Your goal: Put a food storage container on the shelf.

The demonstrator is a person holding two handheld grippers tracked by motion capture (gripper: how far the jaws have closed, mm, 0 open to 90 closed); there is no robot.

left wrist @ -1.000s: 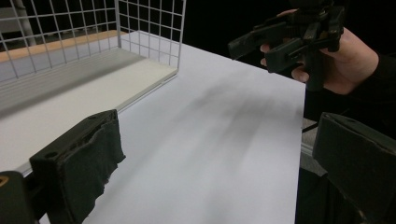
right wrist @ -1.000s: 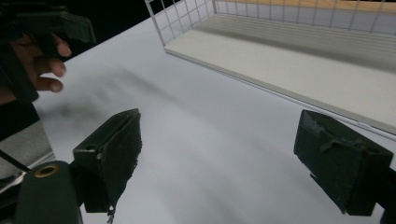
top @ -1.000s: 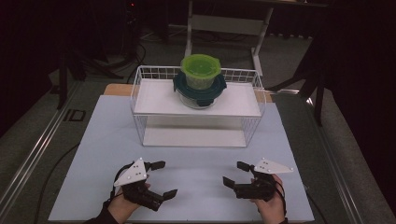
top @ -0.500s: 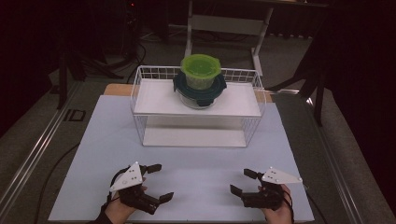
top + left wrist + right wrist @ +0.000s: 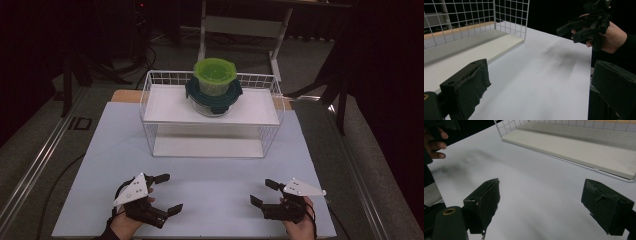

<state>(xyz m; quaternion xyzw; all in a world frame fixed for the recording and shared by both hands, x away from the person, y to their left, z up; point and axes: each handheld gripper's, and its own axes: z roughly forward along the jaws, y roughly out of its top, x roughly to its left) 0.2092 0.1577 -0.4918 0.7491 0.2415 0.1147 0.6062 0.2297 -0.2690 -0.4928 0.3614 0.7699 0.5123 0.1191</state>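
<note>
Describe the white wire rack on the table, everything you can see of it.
The white wire rack is a boxy frame of thin grid mesh, open toward the person. It has two flat pale shelves: an upper one with a low mesh rail around it, and a lower one near table level. It stands upright at the far middle of the white table top. On the upper shelf sits a clear container with a dark teal lid, a green lidded container stacked on it. The lower shelf looks bare. Neither gripper touches the rack.

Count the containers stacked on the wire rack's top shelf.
2. A green-lidded tub sits on top of a dark teal-lidded bowl, both on the upper shelf of the rack, toward its back. A smaller one nested inside could be hidden.
</note>
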